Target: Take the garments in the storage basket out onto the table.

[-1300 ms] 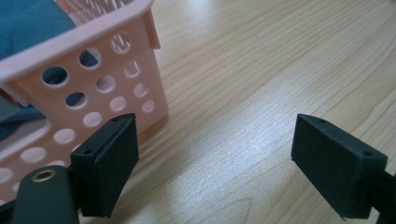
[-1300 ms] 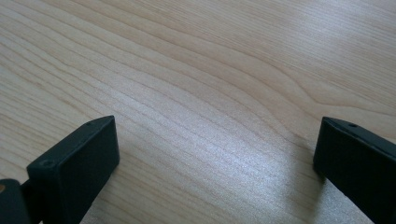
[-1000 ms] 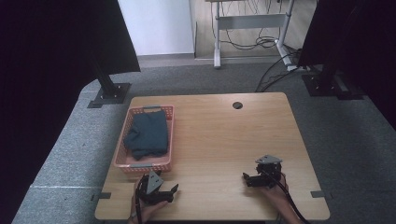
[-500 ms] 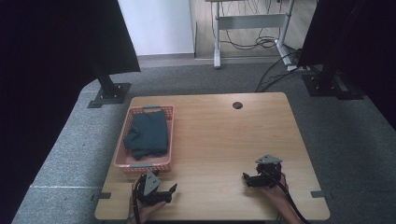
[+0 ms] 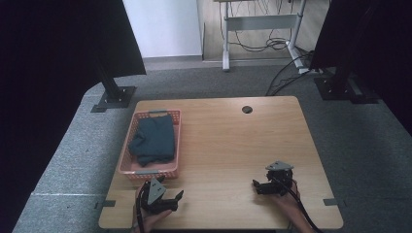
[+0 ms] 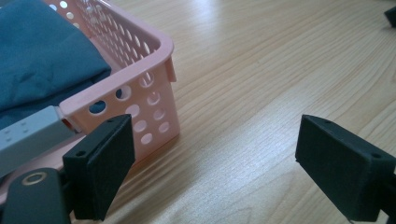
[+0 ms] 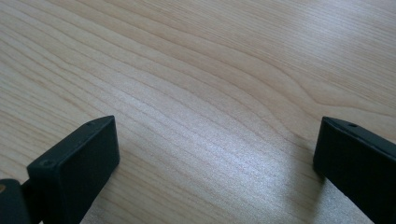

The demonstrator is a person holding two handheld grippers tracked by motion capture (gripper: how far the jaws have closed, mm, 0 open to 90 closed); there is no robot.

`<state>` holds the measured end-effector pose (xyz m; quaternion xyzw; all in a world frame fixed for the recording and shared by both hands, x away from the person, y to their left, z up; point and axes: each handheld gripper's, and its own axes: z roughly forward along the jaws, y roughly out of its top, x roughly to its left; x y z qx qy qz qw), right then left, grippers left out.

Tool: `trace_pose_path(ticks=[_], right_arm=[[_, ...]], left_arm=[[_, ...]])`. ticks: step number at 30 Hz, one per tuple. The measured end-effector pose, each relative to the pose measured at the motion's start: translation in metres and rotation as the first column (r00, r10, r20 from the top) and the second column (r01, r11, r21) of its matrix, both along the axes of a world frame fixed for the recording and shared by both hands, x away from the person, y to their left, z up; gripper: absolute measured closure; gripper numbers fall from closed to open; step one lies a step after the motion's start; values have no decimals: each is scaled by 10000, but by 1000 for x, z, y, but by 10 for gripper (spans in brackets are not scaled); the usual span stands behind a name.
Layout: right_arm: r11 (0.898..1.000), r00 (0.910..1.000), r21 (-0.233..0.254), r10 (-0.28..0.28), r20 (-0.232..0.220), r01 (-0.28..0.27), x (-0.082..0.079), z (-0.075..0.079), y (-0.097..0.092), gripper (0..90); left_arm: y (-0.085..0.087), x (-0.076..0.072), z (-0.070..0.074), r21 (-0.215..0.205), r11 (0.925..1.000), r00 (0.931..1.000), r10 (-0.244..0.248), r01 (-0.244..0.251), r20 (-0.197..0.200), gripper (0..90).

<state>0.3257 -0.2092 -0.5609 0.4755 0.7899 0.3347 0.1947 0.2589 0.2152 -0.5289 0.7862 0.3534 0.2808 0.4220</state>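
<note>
Both grippers, left (image 5: 165,201) and right (image 5: 265,187), have fingers open, empty. Cloth (image 5: 153,138) in basket (image 5: 127,145) looks soft, light: pinch a raised fold near you.

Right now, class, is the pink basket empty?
No: in the high view a folded dark teal cloth lies inside the pink basket.
</note>
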Motion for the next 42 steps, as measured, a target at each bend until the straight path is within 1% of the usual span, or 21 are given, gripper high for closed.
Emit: trace_pose_path(ticks=[5,7,9,20,24,28,35,39,42], right_arm=[[10000,10000,0,74,3,-74,0,0,0,0],[10000,10000,-5,94,9,-94,0,0,0,0],[10000,10000,-4,93,6,-93,0,0,0,0],[10000,10000,4,53,-1,-53,0,0,0,0],[10000,10000,5,52,-1,-52,0,0,0,0],[10000,10000,5,50,-1,-50,0,0,0,0],[10000,10000,4,52,1,-52,0,0,0,0],[10000,10000,5,51,0,-51,0,0,0,0],[10000,10000,2,50,0,-50,0,0,0,0]], left_arm=[[0,-2,6,33,9999,9997,153,-154,212,120],[1,-2,9,-94,9997,9994,232,-230,263,120],[4,-2,11,-255,9993,9993,296,-289,249,122],[12,0,19,-351,9983,9979,487,-472,420,124],[16,2,23,-477,9971,9971,614,-593,446,126],[17,4,24,-470,9967,9964,691,-668,494,127],[16,10,26,-421,9964,9962,756,-737,441,136],[16,13,28,-461,9960,9958,782,-760,480,136],[15,15,30,-402,9963,9956,782,-762,511,136]])
